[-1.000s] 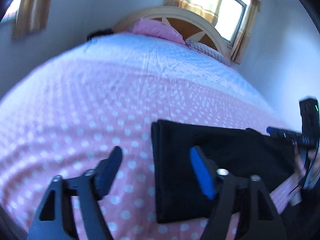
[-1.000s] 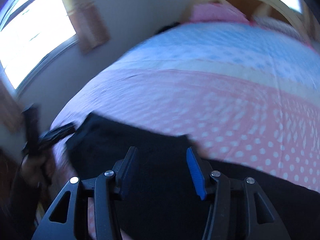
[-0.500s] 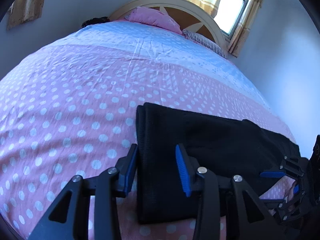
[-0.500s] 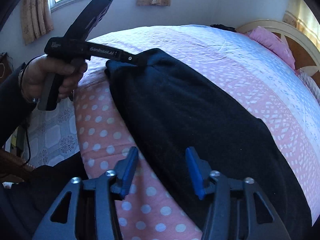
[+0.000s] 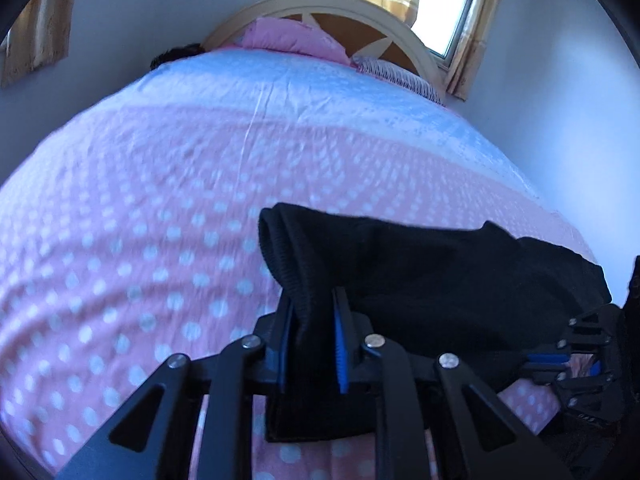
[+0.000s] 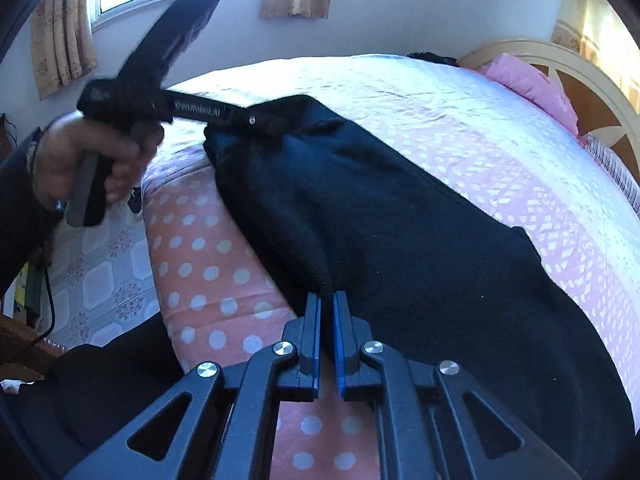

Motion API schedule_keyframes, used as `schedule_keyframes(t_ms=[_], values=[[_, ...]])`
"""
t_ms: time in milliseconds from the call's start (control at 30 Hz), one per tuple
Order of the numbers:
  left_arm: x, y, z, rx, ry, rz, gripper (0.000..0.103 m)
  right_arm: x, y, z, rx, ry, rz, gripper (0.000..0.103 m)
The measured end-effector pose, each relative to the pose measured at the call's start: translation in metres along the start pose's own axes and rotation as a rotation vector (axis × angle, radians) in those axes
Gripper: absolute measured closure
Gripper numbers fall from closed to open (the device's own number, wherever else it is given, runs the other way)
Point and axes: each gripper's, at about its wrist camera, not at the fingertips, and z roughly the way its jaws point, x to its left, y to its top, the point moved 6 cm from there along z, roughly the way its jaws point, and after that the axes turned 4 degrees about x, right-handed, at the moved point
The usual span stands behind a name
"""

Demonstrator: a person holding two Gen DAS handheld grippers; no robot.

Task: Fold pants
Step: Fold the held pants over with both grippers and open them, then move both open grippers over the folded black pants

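Black fleece pants point(image 6: 400, 248) lie along the near edge of the pink polka-dot bedspread point(image 5: 140, 208). Over at 9 o'clock in the right wrist view, a bare hand point(image 6: 76, 164) squeezes the left gripper point(image 5: 310, 320), its blue-padded jaws pinched down on the ribbed end of the pants. At 6 o'clock, the right gripper point(image 6: 327, 320) is nearly closed too, nipping the pants' near edge. Cream headboard point(image 6: 568, 68) way off at 2 o'clock.

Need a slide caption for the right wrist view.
Right tool shut on near edge of black pants on the polka-dot bed; left tool grips the far corner.
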Motion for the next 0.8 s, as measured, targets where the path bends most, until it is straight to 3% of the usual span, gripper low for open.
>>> schedule_keyframes(t_ms=[67,100,133,167,233,367,433,600,800], values=[[0.002,0.000,-0.004,-0.014,-0.012,-0.001,0.073,-0.003,-0.001,-0.004,-0.008,0.009,0.013,0.092],[0.005,0.002,-0.007,-0.028,-0.003,-0.009,0.071,-0.006,-0.003,-0.006,-0.012,0.026,0.031,0.080],[0.007,0.004,-0.011,-0.048,0.007,-0.018,0.071,-0.011,-0.005,-0.008,-0.015,0.042,0.054,0.061],[0.008,0.006,-0.015,-0.067,0.021,-0.030,0.069,-0.020,-0.008,-0.013,-0.023,0.060,0.094,0.055],[0.008,0.011,-0.025,-0.110,0.049,-0.041,0.069,-0.035,-0.013,-0.025,-0.046,0.066,0.140,0.054],[-0.021,0.025,-0.045,-0.197,0.114,0.030,0.049,-0.083,-0.034,-0.068,-0.127,0.001,0.240,0.054],[-0.049,0.027,-0.046,-0.204,0.089,0.091,0.043,-0.107,-0.049,-0.088,-0.152,-0.043,0.297,0.054],[-0.134,0.016,-0.021,-0.130,-0.020,0.256,0.041,-0.199,-0.109,-0.154,-0.207,-0.237,0.495,0.054],[-0.210,-0.003,0.014,-0.037,-0.114,0.390,0.041,-0.312,-0.226,-0.236,-0.191,-0.481,0.787,0.054]])
